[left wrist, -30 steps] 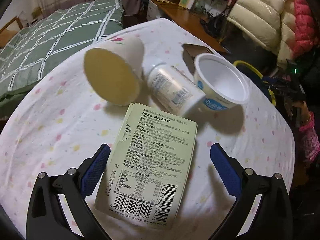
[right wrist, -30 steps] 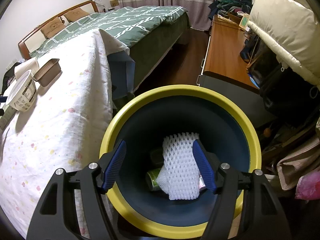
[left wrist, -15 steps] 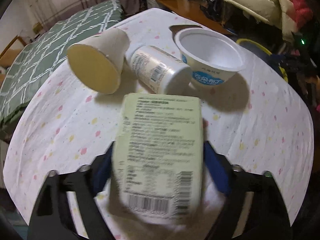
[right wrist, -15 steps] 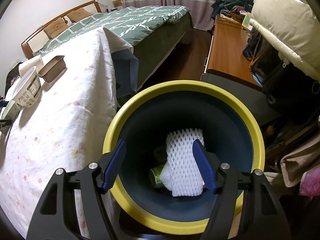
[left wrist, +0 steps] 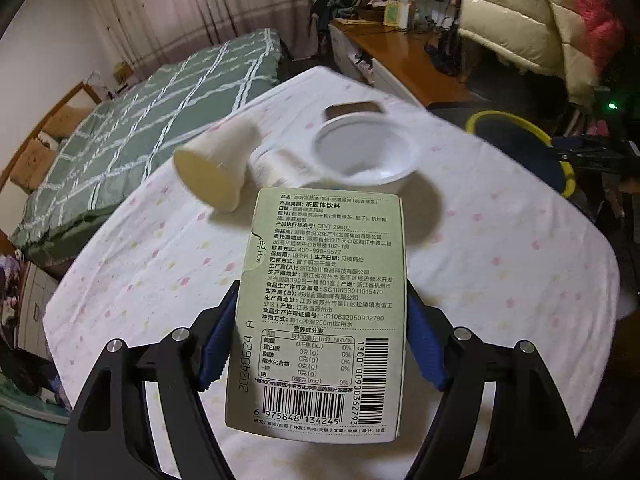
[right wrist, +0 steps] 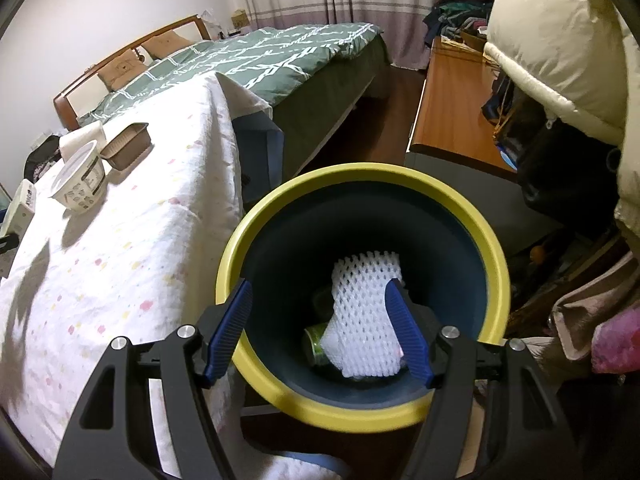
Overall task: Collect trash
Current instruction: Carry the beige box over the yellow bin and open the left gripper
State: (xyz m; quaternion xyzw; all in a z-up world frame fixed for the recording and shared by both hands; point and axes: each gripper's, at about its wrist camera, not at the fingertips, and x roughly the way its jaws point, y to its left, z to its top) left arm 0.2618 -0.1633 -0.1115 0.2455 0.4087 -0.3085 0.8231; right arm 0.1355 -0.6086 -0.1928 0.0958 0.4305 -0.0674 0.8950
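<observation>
My left jaws: my left gripper has just been closing and now pinches the tea carton by its two long edges, a blue pad pressed on each side.
Carton's place: lifted clear of the bench, printed back facing my camera, top end pointing toward the cups.
Carton's writing: Chinese product text in black on pale green; I can read "GB/T 29602", "400-998-9577", "SC10633011015470", "SC10632050902790" and "250ml".
Carton's date: "20240624 A" runs up the left edge.
Carton's barcodes: "6 975848 134245" under the bottom one; a second runs up the right edge, its digits too small for me to trust.
Nutrition table: rows all ending in "0%".
Left on the bench: a paper cup on its side, a small bottle lying between it and the white tub, and a brown tray just beyond the tub; labels there are blurred.
My right jaws: my right gripper is spread with nothing between the pads, poised over the bin.
Bin: yellow rim, dark blue inside, just beside the bench edge.
In the bin: white foam netting leaning over a green can; no print legible.
Tub from the right: its side label shows dark print I cannot read.
</observation>
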